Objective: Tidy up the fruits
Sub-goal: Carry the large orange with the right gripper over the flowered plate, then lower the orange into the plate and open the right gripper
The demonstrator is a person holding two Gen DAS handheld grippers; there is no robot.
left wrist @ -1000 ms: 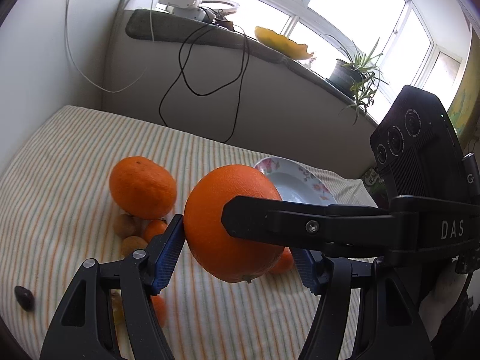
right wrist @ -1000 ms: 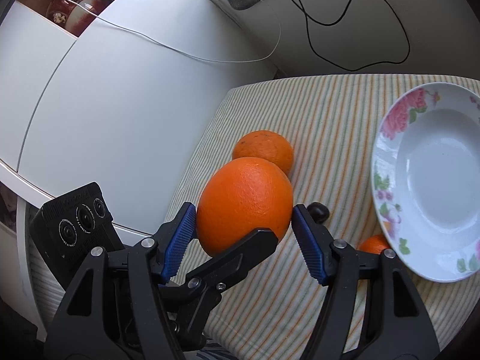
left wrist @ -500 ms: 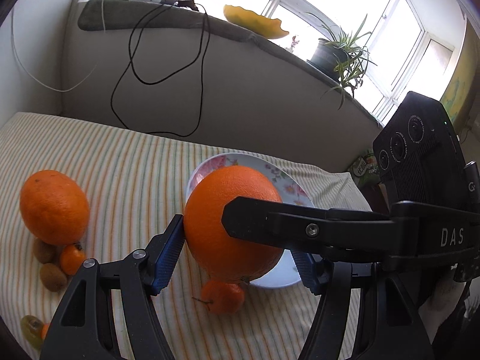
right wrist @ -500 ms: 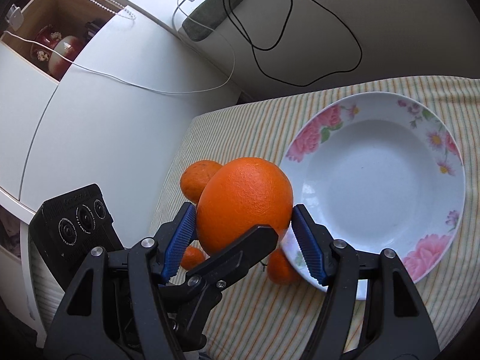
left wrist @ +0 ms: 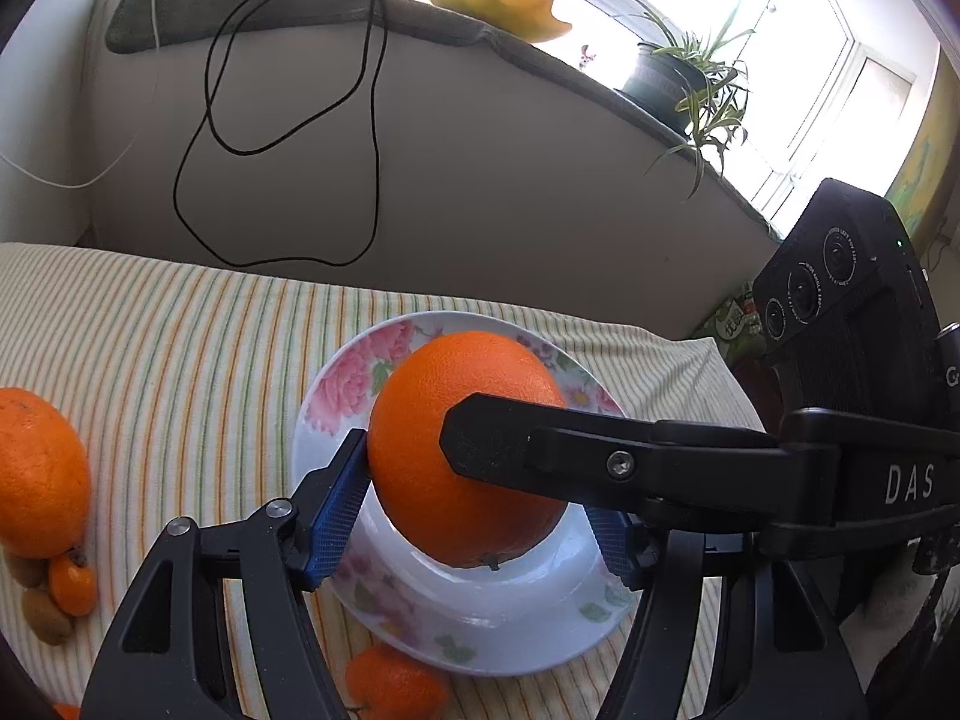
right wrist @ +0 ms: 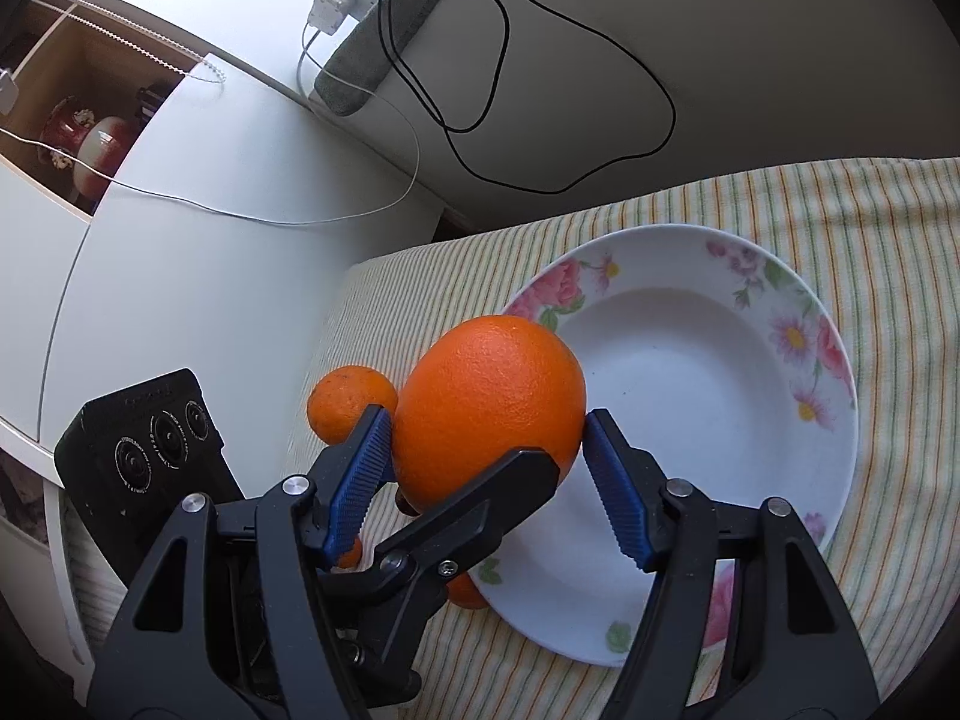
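Note:
Both grippers are shut on one large orange (left wrist: 456,450), which hangs just above the floral white plate (left wrist: 342,378). My left gripper (left wrist: 474,516) clamps it from the sides with its blue pads. My right gripper (right wrist: 486,462) clamps the same orange (right wrist: 489,396) crosswise; one of its black fingers crosses the left wrist view. The plate (right wrist: 690,396) is empty in the right wrist view. A second large orange (left wrist: 36,480) lies on the striped cloth to the left.
A small tangerine (left wrist: 393,684) lies at the plate's near rim. Another tangerine (left wrist: 72,585) and brown kiwis (left wrist: 45,621) lie by the second orange. The cloth-covered table meets a wall with hanging black cables (left wrist: 288,138). A white cabinet (right wrist: 180,210) stands left.
Both grippers carried the orange rightwards from beside the fruit pile to over the plate, and it now hangs lower over the plate's bowl. The grips have not changed.

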